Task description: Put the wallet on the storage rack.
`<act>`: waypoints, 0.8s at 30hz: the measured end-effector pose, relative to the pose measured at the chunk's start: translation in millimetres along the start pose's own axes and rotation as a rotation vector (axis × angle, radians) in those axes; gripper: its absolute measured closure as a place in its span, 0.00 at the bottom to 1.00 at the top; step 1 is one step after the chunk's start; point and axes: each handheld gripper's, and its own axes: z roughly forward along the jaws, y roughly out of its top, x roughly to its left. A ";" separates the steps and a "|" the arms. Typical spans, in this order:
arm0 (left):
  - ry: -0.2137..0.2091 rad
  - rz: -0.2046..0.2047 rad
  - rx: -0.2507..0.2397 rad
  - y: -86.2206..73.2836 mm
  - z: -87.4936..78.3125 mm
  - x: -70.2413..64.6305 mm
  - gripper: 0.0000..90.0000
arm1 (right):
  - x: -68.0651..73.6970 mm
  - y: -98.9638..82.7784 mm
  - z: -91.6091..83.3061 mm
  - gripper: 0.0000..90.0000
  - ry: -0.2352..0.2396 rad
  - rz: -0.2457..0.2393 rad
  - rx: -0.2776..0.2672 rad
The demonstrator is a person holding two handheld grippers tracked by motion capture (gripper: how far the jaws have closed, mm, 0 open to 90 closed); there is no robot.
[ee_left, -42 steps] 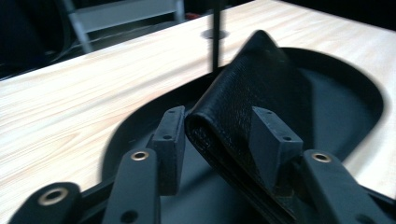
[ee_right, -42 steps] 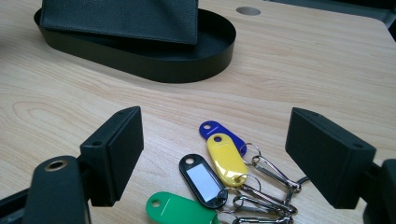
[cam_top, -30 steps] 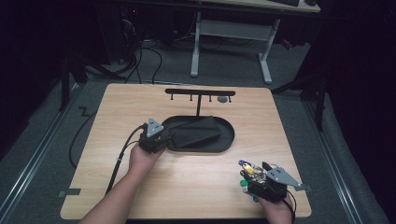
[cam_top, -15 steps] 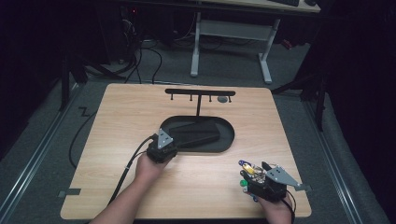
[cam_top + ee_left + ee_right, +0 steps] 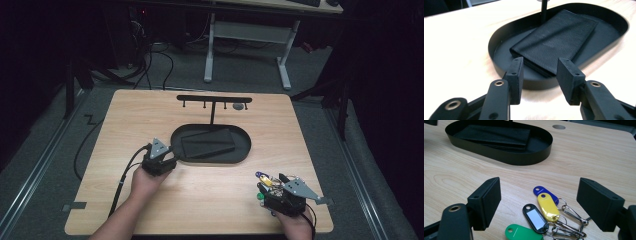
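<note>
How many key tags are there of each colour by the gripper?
Blue key tag: 1
Yellow key tag: 1
Black key tag: 1
Green key tag: 1
Total: 4 key tags, lying on the table between the open jaws of the right gripper.

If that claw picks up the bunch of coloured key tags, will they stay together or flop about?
The key tags are joined by thin metal rings, so they would probably dangle and swing loosely, not lift as one stiff piece. They look like small plastic, so likely light. Lying flat on the table, they seem unlikely to roll, though smooth plastic might slip.
</note>
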 end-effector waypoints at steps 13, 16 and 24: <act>0.012 0.017 0.053 -45.2 -71.0 13.9 0.55 | 2.7 -0.4 3.4 0.24 0.004 -0.018 0.023; -0.009 -0.017 0.063 -59.5 -73.4 18.6 0.55 | 4.9 -0.3 5.3 0.25 0.007 -0.040 0.033; -0.013 -0.032 0.077 -59.2 -77.1 25.4 0.48 | 11.7 7.2 10.1 0.25 0.017 -0.040 0.046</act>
